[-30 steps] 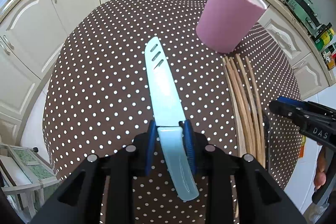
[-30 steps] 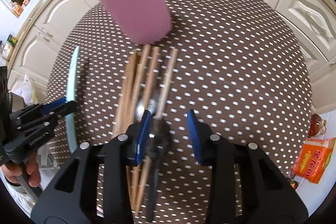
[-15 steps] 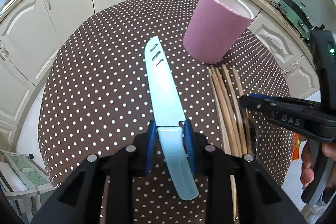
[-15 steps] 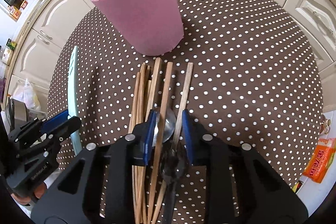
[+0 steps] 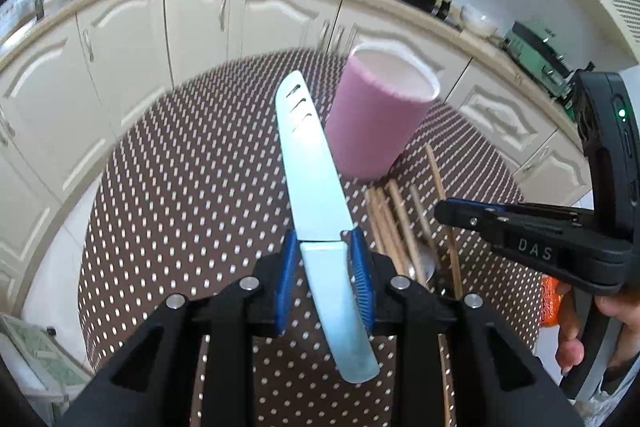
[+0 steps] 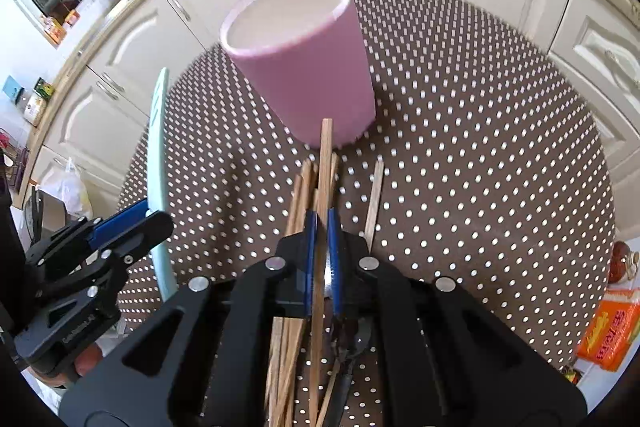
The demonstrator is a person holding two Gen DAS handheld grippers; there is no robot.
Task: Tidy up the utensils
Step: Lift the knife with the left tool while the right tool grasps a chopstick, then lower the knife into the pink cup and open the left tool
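gripping a pale blue plastic knife (image 5: 316,183) left of the pink cylindrical cup (image 5: 378,119), the left gripper (image 5: 325,267) pinches its handle; the right gripper (image 6: 322,227) clamps one wooden chopstick (image 6: 323,171).

Legible text is scarce. White letters "DAS" are printed on the black body of the right gripper (image 5: 444,213), lower right of the left wrist view. Faint lettering on the left gripper (image 6: 156,223) body, lower left of the right wrist view — possibly a maker's name, too small to read. Orange packet (image 6: 608,333), lower right — red print, illegible.
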